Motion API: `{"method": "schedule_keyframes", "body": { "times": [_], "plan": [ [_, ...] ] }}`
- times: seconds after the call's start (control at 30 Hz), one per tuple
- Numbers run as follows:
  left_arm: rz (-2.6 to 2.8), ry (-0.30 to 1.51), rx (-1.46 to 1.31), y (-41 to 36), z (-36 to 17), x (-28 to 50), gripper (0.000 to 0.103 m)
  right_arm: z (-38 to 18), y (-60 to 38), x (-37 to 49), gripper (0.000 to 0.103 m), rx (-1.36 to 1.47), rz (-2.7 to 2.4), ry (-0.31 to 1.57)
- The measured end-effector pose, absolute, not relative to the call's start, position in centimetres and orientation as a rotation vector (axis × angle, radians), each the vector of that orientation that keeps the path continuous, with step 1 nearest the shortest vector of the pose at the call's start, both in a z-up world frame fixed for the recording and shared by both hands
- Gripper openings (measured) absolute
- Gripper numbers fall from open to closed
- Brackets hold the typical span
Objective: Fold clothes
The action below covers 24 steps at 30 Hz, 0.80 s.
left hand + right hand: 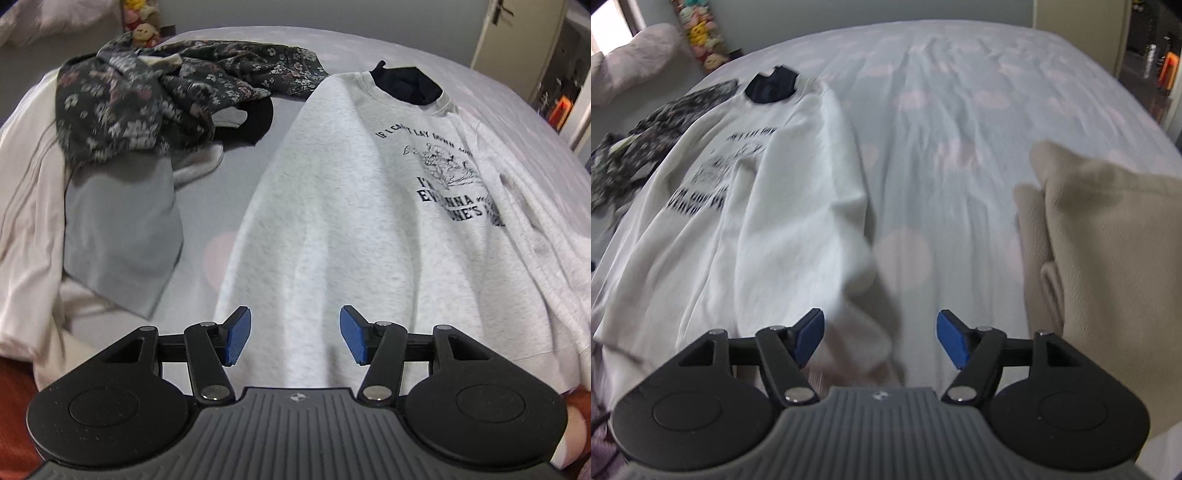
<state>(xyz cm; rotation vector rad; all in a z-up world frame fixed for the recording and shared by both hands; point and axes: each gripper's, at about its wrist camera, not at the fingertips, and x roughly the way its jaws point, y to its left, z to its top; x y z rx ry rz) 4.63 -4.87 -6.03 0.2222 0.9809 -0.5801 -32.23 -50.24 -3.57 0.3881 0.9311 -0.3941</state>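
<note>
Far off to the left of the left claw (pixel 294 338) lies a heap of unfolded things on the bed (pixel 960 110): a dark floral garment (pixel 147 96) bunched over a grey piece (pixel 122 236), with a cream cloth (pixel 26 192) beyond them at the bed's edge. Straight ahead of that claw, and running under it, the pale grey sweatshirt (pixel 351 206) is spread face up, black lettering showing, collar at the far end with something dark tucked in the neck. The left claw hovers over the near hem with its blue pads wide apart and nothing between them. Moving right, the right claw (pixel 881 341) is likewise spread wide and empty; the sweatshirt's sleeve (pixel 820 206) runs down ahead and to its left, and the cuff seems to lie just in front of the left-hand pad, though that view is blurred and I cannot tell whether it touches. Further right of that claw sits a beige folded cloth (pixel 1100 258), near but apart from the sleeve. To my eye the sweatshirt is laid out but not yet folded. The risk from here is a shallow pinch: the fleece looks thick and limp, so the pads may catch only the top layer, the fold dragging crooked. A wide sweep could also snag the floral pile.
</note>
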Motion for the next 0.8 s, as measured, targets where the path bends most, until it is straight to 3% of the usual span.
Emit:
{"method": "schedule_keyframes", "body": {
  "times": [0.1, 0.17, 0.2, 0.3, 0.63, 0.8],
  "plan": [
    [-0.571, 0.99, 0.173, -4.4, -6.1, 3.9, 0.052, -4.4, -50.2, -30.9, 0.067, 0.318, -0.365, 0.96],
    [-0.558, 0.982, 0.158, -4.1, -5.9, 3.3, 0.052, -4.8, -50.4, -29.8, 0.042, 0.31, -0.319, 0.981],
    [-0.548, 0.975, 0.148, -3.9, -5.7, 3.0, 0.052, -4.9, -50.7, -29.4, 0.019, 0.353, -0.29, 0.986],
    [-0.525, 0.977, 0.105, -2.9, -5.5, 2.6, 0.052, -4.3, -51.3, -29.1, 0.005, 0.404, -0.311, 0.962],
    [-0.519, 0.998, 0.104, -2.7, -5.6, 2.3, 0.052, 7.1, -57.9, -29.8, 0.003, 0.334, -0.568, 0.776],
    [-0.516, 1.011, 0.096, -2.3, -5.5, 2.1, 0.052, 11.7, -63.3, -28.4, 0.003, 0.277, -0.733, 0.77]
  ]
}}
